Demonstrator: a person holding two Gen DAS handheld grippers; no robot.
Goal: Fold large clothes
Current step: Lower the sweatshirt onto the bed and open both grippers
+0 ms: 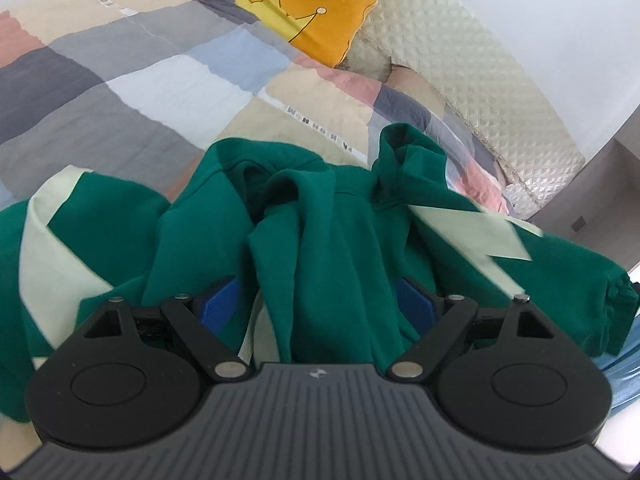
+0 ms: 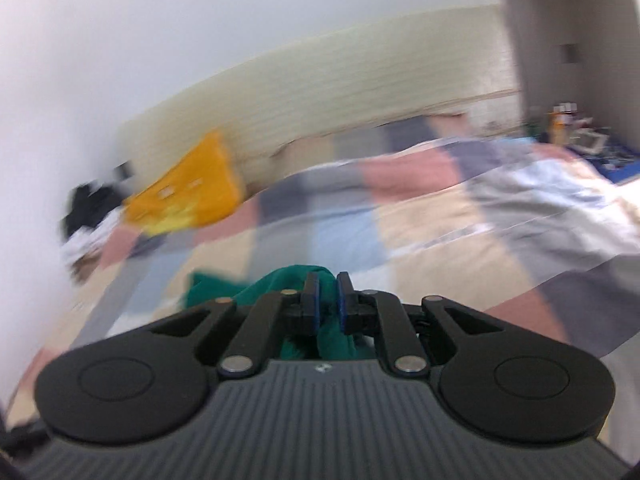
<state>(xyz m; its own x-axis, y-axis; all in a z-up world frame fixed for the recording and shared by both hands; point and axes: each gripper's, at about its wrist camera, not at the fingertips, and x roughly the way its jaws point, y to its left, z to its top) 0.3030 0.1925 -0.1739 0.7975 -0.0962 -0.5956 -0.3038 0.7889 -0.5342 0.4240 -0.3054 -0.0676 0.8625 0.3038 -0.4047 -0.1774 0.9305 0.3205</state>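
Green fleece sweatshirt with pale mint stripes (image 1: 320,224) lies crumpled in soft folds on bed under patchwork quilt of pink, grey, blue, beige squares (image 1: 132,92). Left gripper (image 1: 318,308) spread wide, blue ribbed pads either side of raised fold, not pressing. Right gripper (image 2: 325,298) clamped on green fabric bunch. Orange crown-print pillow (image 1: 320,20) far, against cream quilted headboard (image 1: 460,80). Right view motion-blurred.

bed: patchwork quilt (image 1: 140,92) | cream quilted headboard (image 1: 460,64) | orange crown pillow (image 1: 316,20) | white wall (image 1: 560,20)
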